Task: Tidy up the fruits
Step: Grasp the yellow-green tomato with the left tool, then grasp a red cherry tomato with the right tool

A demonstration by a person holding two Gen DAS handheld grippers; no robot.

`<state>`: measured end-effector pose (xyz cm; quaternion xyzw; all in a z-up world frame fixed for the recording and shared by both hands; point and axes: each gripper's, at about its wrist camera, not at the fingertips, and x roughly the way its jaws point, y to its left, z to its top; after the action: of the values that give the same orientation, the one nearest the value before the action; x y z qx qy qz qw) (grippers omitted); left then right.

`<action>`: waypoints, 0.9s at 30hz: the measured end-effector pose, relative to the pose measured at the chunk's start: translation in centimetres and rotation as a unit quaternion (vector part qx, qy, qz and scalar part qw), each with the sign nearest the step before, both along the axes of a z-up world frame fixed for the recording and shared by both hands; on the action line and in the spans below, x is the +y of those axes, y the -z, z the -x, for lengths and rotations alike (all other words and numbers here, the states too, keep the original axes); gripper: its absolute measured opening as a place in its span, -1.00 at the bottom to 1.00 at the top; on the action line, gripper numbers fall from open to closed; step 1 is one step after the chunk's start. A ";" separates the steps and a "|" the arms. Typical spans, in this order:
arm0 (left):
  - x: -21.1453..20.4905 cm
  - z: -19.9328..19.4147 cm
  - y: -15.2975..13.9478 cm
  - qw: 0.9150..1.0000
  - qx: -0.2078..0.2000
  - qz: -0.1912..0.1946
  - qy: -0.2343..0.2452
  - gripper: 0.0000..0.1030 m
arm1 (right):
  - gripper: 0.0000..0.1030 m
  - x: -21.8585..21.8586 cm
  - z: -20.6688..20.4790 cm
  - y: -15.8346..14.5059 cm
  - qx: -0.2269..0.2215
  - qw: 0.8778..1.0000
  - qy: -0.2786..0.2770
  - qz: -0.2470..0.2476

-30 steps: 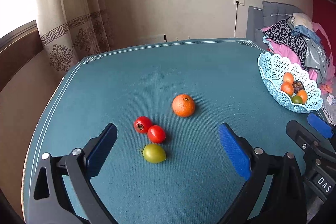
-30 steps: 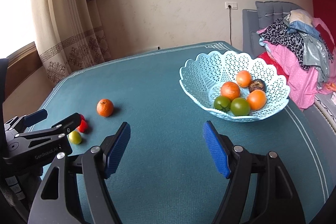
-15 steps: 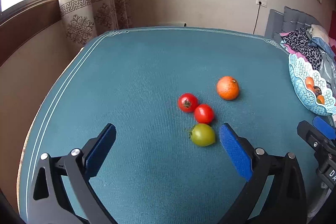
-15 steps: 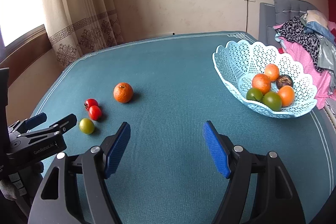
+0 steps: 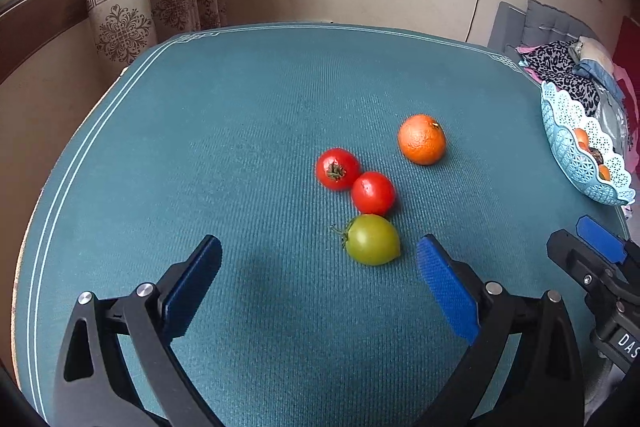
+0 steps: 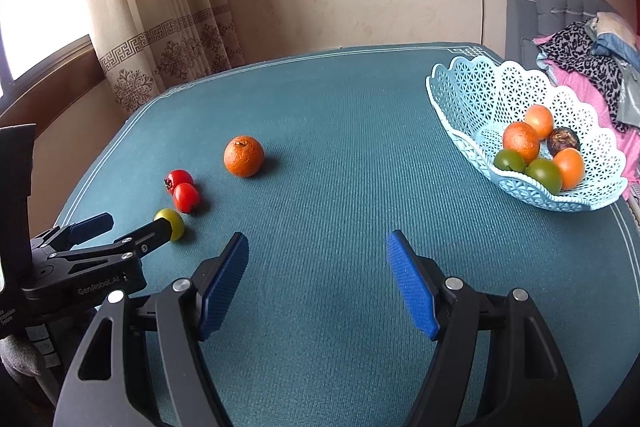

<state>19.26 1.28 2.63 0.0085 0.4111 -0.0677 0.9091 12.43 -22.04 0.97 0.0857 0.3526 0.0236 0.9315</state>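
Left wrist view: left gripper (image 5: 318, 259) low in the frame above the teal table mat (image 5: 200, 131), jaws wide but closing, nothing pressed between the blue pads. Green tomato (image 5: 373, 239) at lower centre, just ahead of the right-hand pad and not touched by it. Above it, a red tomato (image 5: 373, 193) touching a second red tomato (image 5: 337, 169) with its stem showing. Orange (image 5: 421, 139) further up and right, apart from the tomatoes. Light blue lattice basket (image 5: 576, 163) cut off at the right edge, with fruit inside. Right gripper (image 5: 592, 251) poking in at lower right. Compared with a second ago: fruit larger and shifted from left of centre to right of centre, green tomato now near the right pad, basket pushed toward the frame edge.

Right wrist view: right gripper (image 6: 318, 281) low in the frame, jaws partly open over bare mat, grasping nothing. Basket (image 6: 480, 99) at upper right holding three oranges, two green fruits and one dark fruit. Loose orange (image 6: 243, 155) left of centre; red tomatoes and green tomato at mid-left, the left gripper's fingertip overlapping the green one. Compared with a second ago: basket moved from centre toward the right, loose fruit nearer the middle.
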 end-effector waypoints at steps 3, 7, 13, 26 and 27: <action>-0.4 -0.6 0.2 1.000 0.007 0.000 0.005 0.72 | 0.39 -0.1 0.0 0.2 0.000 1.000 -0.002 -0.003; -1.3 -1.3 0.8 1.000 0.011 -0.013 0.017 0.48 | 0.39 -0.2 -0.2 0.5 0.005 1.000 -0.009 -0.005; -2.1 -1.3 0.9 0.999 0.008 -0.023 0.037 -0.08 | 0.39 -0.3 -0.3 0.5 0.008 1.000 -0.012 -0.003; -0.2 0.2 -0.4 0.999 -0.035 -0.042 0.002 -0.24 | 0.39 2.0 -2.1 0.8 0.030 0.998 -0.058 -0.014; 0.1 0.3 -0.5 0.998 -0.037 -0.043 -0.005 -0.24 | 0.39 2.3 -2.4 0.8 0.032 0.997 -0.063 -0.014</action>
<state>18.96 1.40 3.11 0.0482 0.3800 -0.0447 0.9227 14.83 -19.72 0.18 0.0772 0.3863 0.0845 0.9153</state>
